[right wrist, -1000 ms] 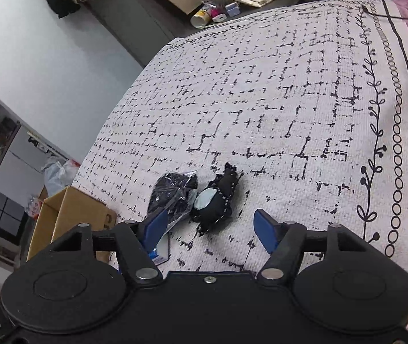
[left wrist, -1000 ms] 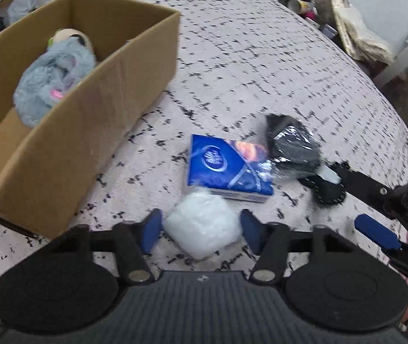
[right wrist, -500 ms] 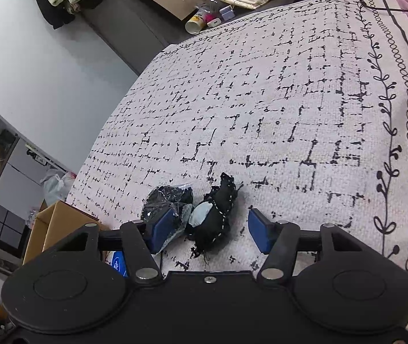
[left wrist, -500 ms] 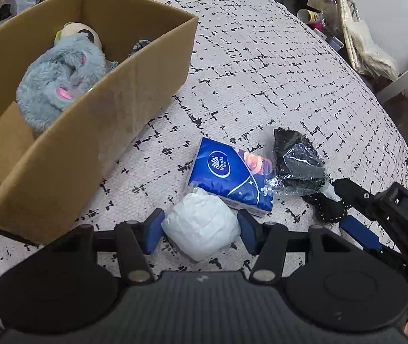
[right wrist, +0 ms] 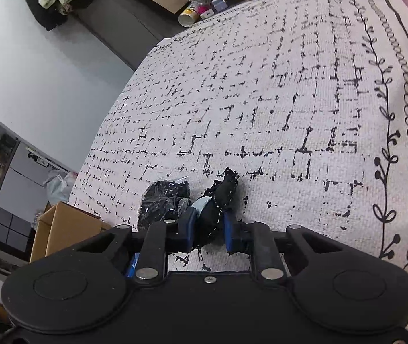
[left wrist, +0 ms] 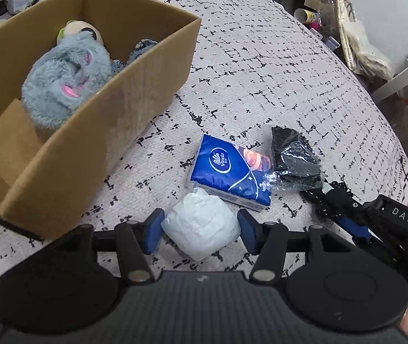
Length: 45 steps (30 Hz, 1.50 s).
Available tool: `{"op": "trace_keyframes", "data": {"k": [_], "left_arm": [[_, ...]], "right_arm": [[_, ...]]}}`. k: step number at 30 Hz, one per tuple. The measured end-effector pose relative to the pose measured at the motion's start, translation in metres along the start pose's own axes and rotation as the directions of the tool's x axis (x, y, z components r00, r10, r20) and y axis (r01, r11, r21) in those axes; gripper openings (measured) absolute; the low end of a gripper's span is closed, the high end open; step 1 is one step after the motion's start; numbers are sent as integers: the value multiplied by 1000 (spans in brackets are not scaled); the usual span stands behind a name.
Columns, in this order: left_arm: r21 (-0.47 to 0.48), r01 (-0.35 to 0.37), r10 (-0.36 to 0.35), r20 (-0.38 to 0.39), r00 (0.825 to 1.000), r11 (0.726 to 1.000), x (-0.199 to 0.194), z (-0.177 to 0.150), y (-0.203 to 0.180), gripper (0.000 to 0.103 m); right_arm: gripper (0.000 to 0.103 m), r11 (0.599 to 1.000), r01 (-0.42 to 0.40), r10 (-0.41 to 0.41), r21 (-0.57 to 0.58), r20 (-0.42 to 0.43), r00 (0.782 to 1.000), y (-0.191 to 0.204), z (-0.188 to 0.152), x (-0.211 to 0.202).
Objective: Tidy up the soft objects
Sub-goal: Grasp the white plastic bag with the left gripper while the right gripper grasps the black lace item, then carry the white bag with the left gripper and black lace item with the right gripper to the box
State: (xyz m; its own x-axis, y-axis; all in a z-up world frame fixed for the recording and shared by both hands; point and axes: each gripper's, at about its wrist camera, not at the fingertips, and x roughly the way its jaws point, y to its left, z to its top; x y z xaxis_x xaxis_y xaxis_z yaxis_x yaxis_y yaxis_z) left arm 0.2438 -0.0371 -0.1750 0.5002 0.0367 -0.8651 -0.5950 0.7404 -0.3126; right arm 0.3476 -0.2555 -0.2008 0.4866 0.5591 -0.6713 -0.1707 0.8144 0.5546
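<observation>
Soft objects lie on a bed covered by a white spread (left wrist: 275,66) with black dashes. At the left of the left wrist view stands an open cardboard box (left wrist: 135,86) on the spread, holding a grey plush toy (left wrist: 63,86) and, behind it, a pale round toy (left wrist: 82,28). Right of the box, the left claw (left wrist: 201,229) has a white wrapped bundle (left wrist: 201,226) between its blue pads, both pads touching its sides, so it grips the bundle, which rests on the spread. Just beyond the bundle lies a blue tissue pack (left wrist: 227,175), touching it. Against the pack's right edge sits a clear bag of black fabric (left wrist: 295,163). Further right, the right claw (right wrist: 208,226) has just closed its jaws and now pinches a small black stitched toy (right wrist: 221,197) with a pale patch; the toy's far end still lies on the spread, beside the bag.
</observation>
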Motion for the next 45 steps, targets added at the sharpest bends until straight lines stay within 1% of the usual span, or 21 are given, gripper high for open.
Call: {"op": "trace_keyframes", "data": {"k": [11, 17, 21, 26, 29, 36, 45], "left_arm": [[48, 50, -52, 50, 997, 998, -30, 9, 2, 55], [84, 69, -76, 80, 994, 994, -49, 17, 4, 55], [134, 113, -123, 68, 990, 984, -63, 24, 1, 55], [204, 148, -166, 74, 983, 968, -82, 29, -5, 55], [240, 155, -180, 85, 980, 958, -92, 32, -7, 55], [278, 169, -201, 90, 975, 946, -111, 37, -6, 55], [298, 173, -212, 105, 972, 939, -132, 51, 9, 55]], "right_arm": [[20, 997, 45, -42, -60, 52, 998, 20, -5, -34], [20, 994, 37, -27, -106, 91, 995, 34, -9, -64], [20, 993, 34, -20, -116, 119, 993, 38, -8, -81], [20, 991, 36, -17, -132, 145, 989, 45, -8, -95], [20, 988, 38, -14, -152, 159, 987, 53, -9, -104], [20, 980, 46, -13, -193, 167, 986, 73, -14, -114], [20, 964, 44, 10, -262, 203, 979, 104, -17, -124]]}}
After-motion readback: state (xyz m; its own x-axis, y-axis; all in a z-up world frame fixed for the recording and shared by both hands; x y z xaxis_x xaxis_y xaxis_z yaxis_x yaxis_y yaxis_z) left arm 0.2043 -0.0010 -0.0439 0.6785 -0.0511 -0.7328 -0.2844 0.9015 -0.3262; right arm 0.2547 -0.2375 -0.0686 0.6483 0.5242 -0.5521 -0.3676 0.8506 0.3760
